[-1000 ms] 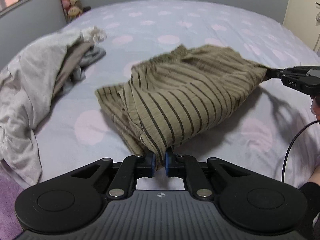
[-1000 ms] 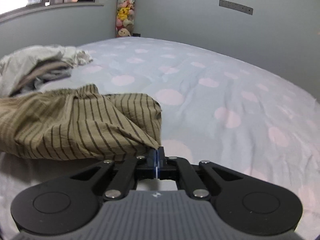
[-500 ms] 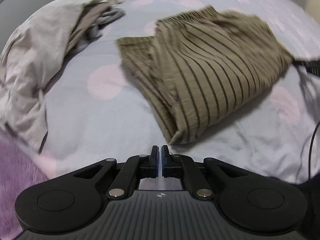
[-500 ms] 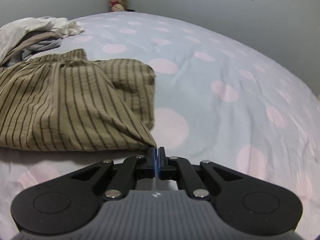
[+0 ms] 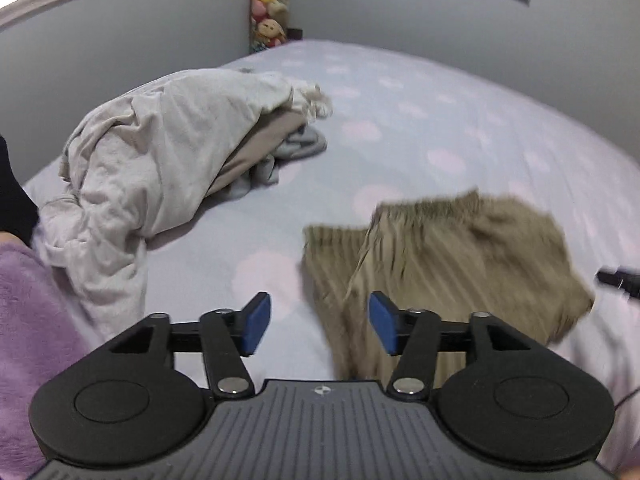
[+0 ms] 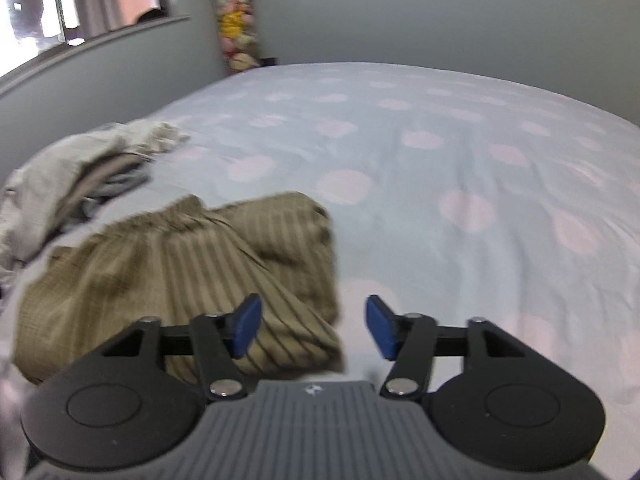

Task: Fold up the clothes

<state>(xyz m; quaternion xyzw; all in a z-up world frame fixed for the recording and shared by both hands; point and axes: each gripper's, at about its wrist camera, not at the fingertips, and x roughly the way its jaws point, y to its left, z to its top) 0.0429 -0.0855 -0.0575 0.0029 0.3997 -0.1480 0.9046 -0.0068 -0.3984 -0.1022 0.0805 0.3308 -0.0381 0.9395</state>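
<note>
Our left gripper (image 5: 319, 324) and right gripper (image 6: 313, 326) have just opened, empty, above the striped garment (image 6: 180, 264) on the dotted bedsheet (image 6: 460, 152).

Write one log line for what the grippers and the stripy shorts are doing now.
left gripper: open, just opened, nothing held | right gripper: open, just opened, nothing held | shorts: folded, on bed

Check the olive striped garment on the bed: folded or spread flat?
Folded: the olive striped garment lies doubled over itself in layers on the dotted bedsheet.

Left hand-held gripper (image 5: 319, 322), just opened, hovers over blurred, seemingly folded striped garment (image 5: 460, 264).
</note>
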